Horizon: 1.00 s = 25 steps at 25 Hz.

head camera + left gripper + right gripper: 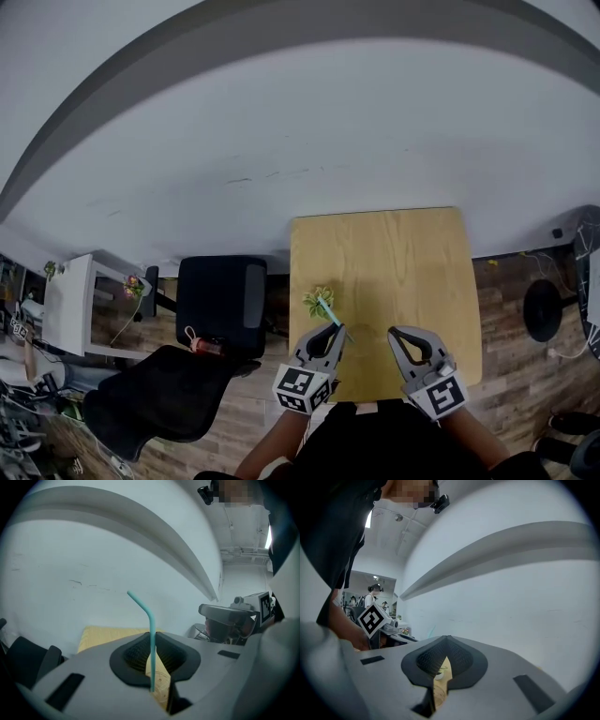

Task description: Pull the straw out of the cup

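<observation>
Saw one straw point(151, 616): thin, teal, bendy, shaft upright, top kinked over toward the left. Found it pinched between the pads of the left gripper point(151, 641), jaws clenched on it, lower end hanging free over the wood. In the head view, placed it just beside the cup point(319, 300), a small green-and-yellow thing near the left edge of the table point(403, 272); could not tell there whether straw and cup touched. Counted one cup, one table, two grippers. Noted the right gripper point(444, 641) with jaws clenched tip to tip on nothing, off to the right of the cup. Spotted a black chair point(222, 300) left of the table, a second dark seat point(159, 398) nearer, a white cabinet point(70, 305) farther left. Lost the straw's middle behind the left jaws' dark pads.
</observation>
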Tool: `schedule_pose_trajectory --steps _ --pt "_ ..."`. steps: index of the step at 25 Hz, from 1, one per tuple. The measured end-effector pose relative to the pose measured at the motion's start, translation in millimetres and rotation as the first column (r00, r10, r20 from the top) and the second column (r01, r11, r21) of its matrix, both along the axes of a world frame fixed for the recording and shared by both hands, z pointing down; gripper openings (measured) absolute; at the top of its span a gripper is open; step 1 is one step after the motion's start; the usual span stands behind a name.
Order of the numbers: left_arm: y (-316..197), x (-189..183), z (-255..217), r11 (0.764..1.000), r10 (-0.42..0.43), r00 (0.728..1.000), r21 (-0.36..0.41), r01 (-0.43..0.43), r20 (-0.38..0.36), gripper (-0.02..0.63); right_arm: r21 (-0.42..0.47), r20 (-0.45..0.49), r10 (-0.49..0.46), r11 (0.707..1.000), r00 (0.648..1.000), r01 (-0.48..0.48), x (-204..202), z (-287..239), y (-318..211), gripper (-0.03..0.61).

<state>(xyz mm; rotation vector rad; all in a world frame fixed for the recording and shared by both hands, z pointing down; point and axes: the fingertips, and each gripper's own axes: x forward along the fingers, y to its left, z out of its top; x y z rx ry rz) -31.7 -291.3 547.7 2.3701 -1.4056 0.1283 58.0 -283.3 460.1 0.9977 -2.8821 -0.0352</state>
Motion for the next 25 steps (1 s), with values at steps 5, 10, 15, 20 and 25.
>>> schedule_pose_trajectory --steps 5,10,15,20,25 --pt "8 -8 -32 0.997 -0.012 0.999 0.083 0.008 0.047 0.052 -0.059 0.041 0.050 0.997 0.998 -0.047 14 -8 -2 0.018" --pt "18 -16 -62 0.987 -0.044 0.995 0.160 0.030 0.085 0.052 -0.050 0.052 0.018 0.999 0.998 -0.015 9 -9 -4 0.018" --pt "27 -19 -91 0.974 -0.082 0.990 0.219 0.055 0.117 0.052 -0.037 0.038 0.003 0.999 0.999 -0.002 -2 -14 -5 0.018" --pt "32 -20 -116 0.962 -0.089 0.992 0.266 0.063 0.086 0.052 -0.052 0.015 0.011 0.999 1.000 -0.011 -5 -26 -4 0.018" --pt "31 -24 -133 0.951 -0.134 0.988 0.289 0.106 0.080 0.052 0.242 0.033 -0.085 0.967 0.996 0.074 -27 -80 12 0.018"
